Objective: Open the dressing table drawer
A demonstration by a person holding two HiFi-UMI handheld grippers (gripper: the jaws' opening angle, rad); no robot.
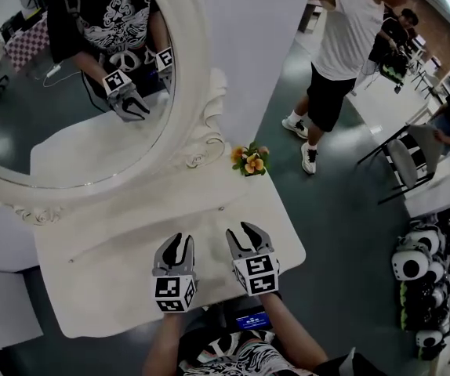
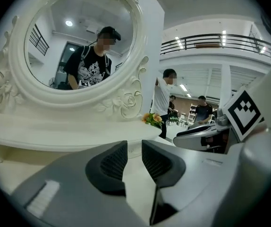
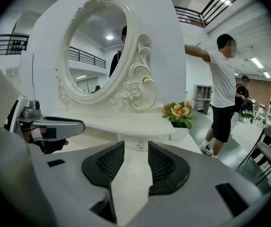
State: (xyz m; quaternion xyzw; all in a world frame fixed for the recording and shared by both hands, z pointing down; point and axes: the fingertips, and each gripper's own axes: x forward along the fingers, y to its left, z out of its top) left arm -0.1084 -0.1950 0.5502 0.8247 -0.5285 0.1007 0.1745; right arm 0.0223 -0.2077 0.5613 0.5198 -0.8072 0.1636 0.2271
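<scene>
White dressing table (image 1: 107,269) top with oval mirror (image 1: 68,92) far left and flower pot (image 1: 250,161) far right. Left gripper (image 1: 179,240) and right gripper (image 1: 241,229) hover side by side at the near edge, jaws spread and empty. The closed drawer (image 3: 136,144) lies just beyond the right gripper.
</scene>
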